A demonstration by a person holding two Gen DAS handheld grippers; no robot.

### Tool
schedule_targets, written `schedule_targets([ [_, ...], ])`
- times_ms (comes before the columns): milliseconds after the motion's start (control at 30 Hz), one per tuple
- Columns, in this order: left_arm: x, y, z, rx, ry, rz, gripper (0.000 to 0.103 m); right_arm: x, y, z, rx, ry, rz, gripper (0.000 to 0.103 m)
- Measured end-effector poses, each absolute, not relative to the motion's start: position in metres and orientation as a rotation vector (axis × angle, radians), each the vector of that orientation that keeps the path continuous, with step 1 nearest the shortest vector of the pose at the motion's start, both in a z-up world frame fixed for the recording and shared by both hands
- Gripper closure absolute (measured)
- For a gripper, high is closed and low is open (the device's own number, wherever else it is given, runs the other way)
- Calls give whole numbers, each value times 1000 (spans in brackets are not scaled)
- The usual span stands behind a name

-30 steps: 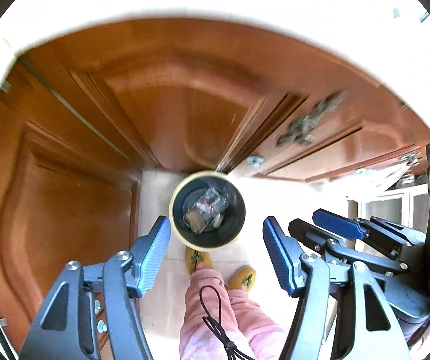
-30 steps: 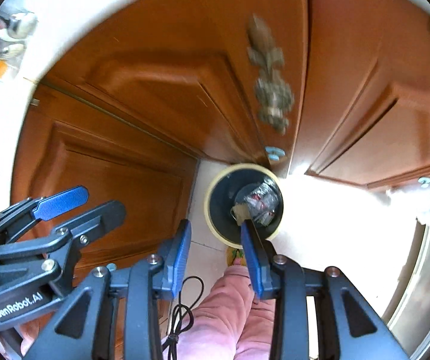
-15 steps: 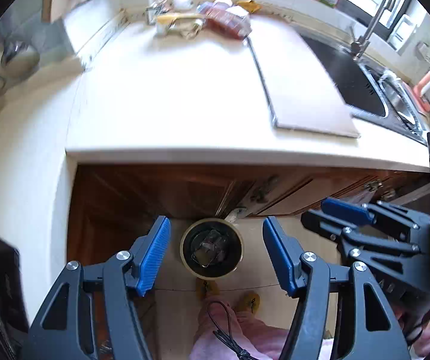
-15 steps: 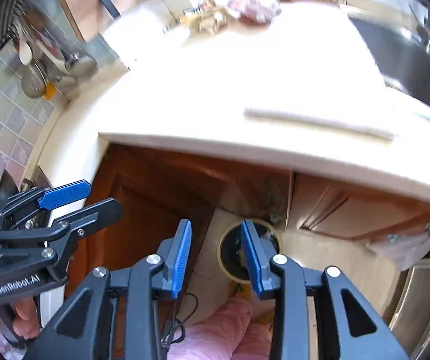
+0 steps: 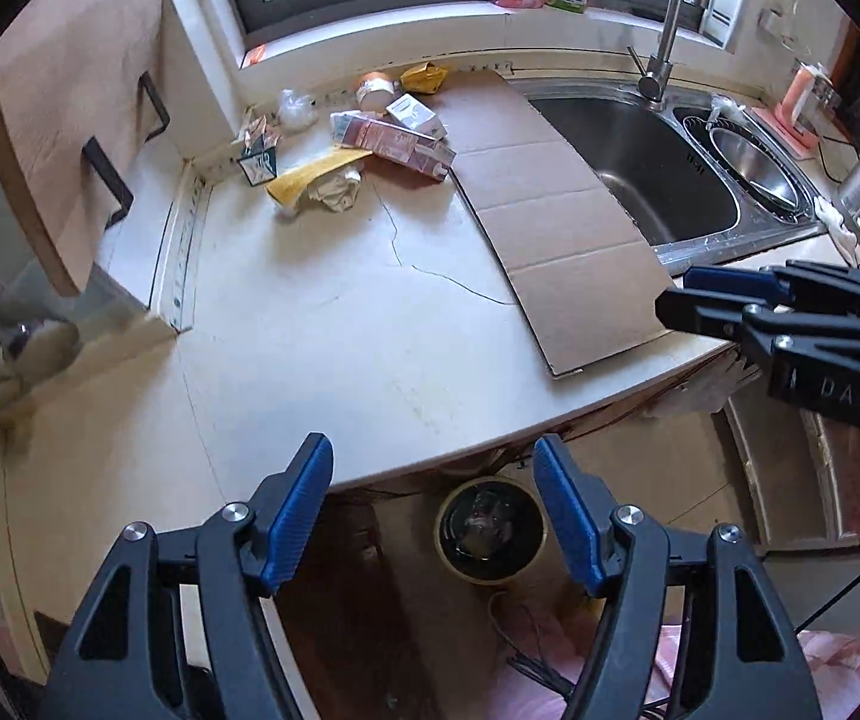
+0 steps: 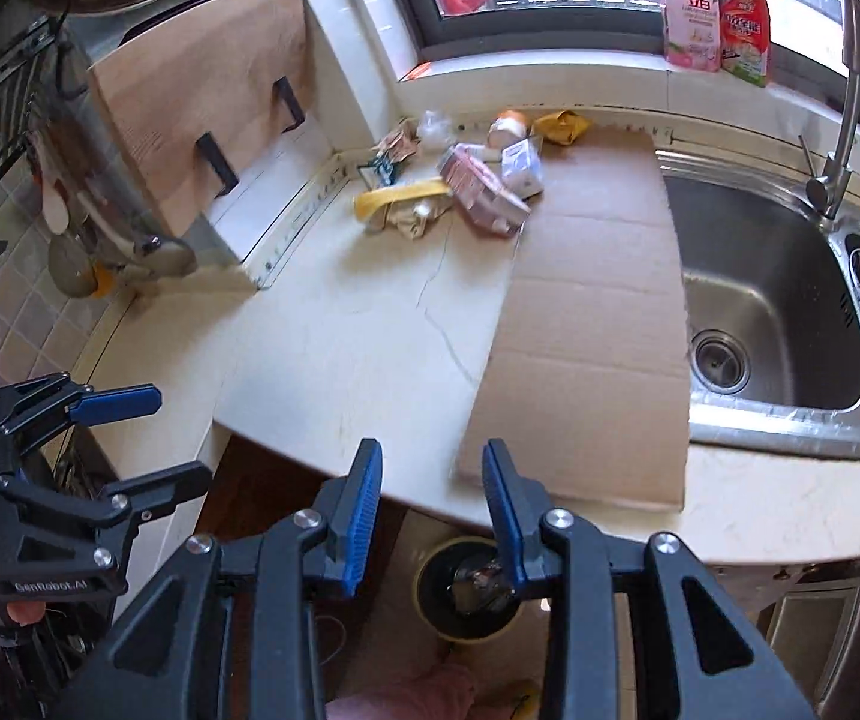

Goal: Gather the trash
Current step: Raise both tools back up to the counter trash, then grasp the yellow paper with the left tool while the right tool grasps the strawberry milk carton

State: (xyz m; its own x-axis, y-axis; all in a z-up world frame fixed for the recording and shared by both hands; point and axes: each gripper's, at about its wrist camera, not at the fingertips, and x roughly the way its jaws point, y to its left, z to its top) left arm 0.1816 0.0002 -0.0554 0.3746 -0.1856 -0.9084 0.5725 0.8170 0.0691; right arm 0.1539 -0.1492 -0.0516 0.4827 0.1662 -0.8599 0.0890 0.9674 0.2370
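A pile of trash lies at the far back of the counter: a pink carton, a yellow wrapper, a small white box and crumpled paper. A round bin with clear plastic inside stands on the floor below the counter edge. My left gripper is open and empty above the counter's front edge. My right gripper is open and empty, also at the front edge, far from the trash pile.
A flat cardboard sheet lies on the counter beside the steel sink. A wooden board leans at the left wall. Bottles stand on the window sill. The counter has a thin crack.
Both grippers rose from low over the bin by the cabinet doors to above the counter. The view now takes in the counter, trash pile and sink. Both stayed open.
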Motion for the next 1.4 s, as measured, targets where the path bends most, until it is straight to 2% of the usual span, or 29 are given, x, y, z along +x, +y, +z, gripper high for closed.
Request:
schedule_targets([
  [300,250,-9,-44,516,936,-520,30,211,-171,-32,294,1033,-59,68],
  [700,347,-32,-80,556,874,-427,30,303,-189,-41,322,1060,-77,61],
  [933,408,-40,-109,477,938,-362,30,370,-208,-80,375,1135,2,60],
  [1167,463,-56,-154,470,1039,-300,30,438,-225,-144,419,1253,51,60],
  [1400,491,-61,-179,458,1117,-300,30,466,-235,-186,485,1318,135,56],
])
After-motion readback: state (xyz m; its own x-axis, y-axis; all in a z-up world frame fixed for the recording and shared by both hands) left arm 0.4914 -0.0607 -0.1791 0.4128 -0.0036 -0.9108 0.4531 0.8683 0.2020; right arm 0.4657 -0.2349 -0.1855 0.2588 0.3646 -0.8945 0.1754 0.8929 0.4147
